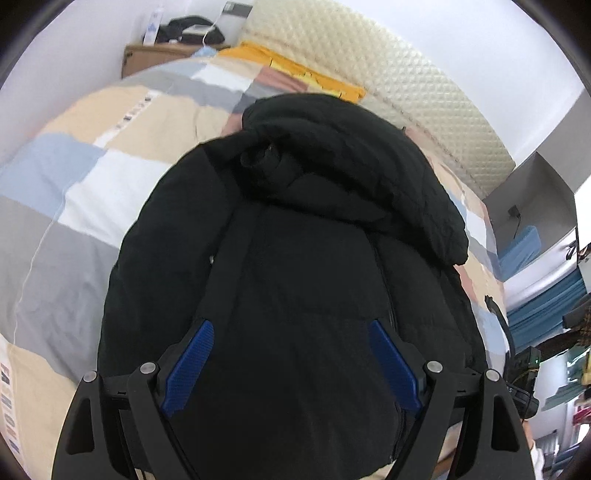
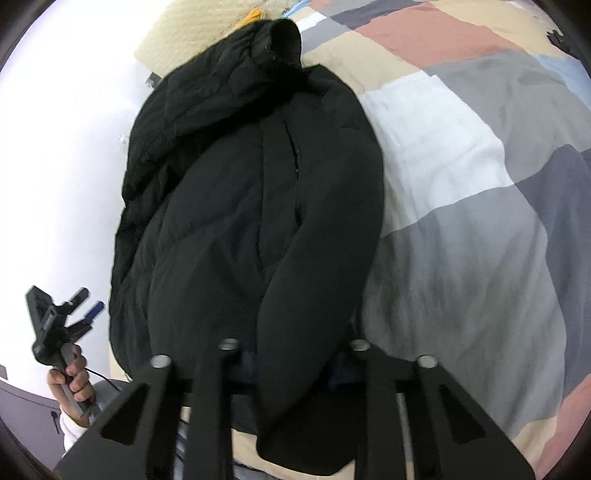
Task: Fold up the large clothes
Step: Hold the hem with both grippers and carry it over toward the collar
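**Black padded jacket on patchwork bed, two claws in attendance**

Black puffy hooded jacket [image 1: 295, 240], quilted fabric, one item. It lies lengthwise on a bed covered by a patchwork quilt [image 1: 85, 192] of grey, white, beige, pale blue and dusty-pink blocks. The hood is bunched at the far end, near a cream textured headboard [image 1: 406, 85]; the hem lies at the near end, towards both cameras. A front zip line runs down the middle of the body.

Left claw [image 1: 291, 365]: one, with two blue ribbed pads [image 1: 192, 365] set wide apart. It hangs over the near part of the jacket, released, with nothing pinched between the pads. The right wrist view shows the same tool off to the jacket's side, gripped by a hand [image 2: 72, 380].

Right claw [image 2: 291, 365]: one, sitting at the jacket's near edge. A thick rolled fold of black fabric, apparently a sleeve or side panel, passes between its arms and hides both pads. It reads as clenched on that fold.

Other items, counted:
- yellow folded cloth [image 1: 306, 70], one, by the headboard
- brown cabinet [image 1: 147, 57], one, beyond the bed, carrying a dark bag [image 1: 192, 29]
- blue ridged block [image 1: 521, 251], one, at the bedside
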A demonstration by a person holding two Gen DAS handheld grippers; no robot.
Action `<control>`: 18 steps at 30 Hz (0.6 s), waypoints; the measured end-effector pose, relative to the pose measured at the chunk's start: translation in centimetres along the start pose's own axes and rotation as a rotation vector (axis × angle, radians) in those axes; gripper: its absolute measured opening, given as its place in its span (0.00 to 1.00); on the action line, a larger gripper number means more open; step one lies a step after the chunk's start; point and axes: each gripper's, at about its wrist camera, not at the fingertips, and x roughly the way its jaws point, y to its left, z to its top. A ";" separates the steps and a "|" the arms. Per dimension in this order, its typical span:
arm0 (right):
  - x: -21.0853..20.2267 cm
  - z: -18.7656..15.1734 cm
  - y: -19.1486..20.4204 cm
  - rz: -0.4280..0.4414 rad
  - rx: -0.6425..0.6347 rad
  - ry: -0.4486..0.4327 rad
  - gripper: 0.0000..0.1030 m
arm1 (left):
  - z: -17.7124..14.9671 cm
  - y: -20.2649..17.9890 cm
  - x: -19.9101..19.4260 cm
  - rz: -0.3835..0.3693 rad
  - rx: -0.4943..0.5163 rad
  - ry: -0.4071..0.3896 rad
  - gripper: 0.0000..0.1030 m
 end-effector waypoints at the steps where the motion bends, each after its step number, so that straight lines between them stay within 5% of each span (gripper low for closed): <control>1: -0.3 -0.1 0.0 0.004 -0.002 -0.009 0.16 | 0.1 0.1 -0.2 -0.003 0.001 0.003 0.83; 7: -2.1 -0.7 0.9 0.038 -0.039 -0.071 0.14 | 1.3 3.8 -2.8 -0.003 -0.097 -0.019 0.83; 10: -2.2 -0.7 0.4 0.038 -0.030 -0.064 0.14 | 1.8 8.6 -3.7 0.174 -0.242 0.025 0.84; 15: -1.8 -0.8 0.5 0.026 -0.017 -0.052 0.14 | 0.7 14.7 -1.8 0.094 -0.370 0.179 0.86; 18: -1.4 -0.9 0.7 0.017 -0.005 -0.044 0.15 | -0.9 15.3 0.5 -0.038 -0.385 0.280 0.87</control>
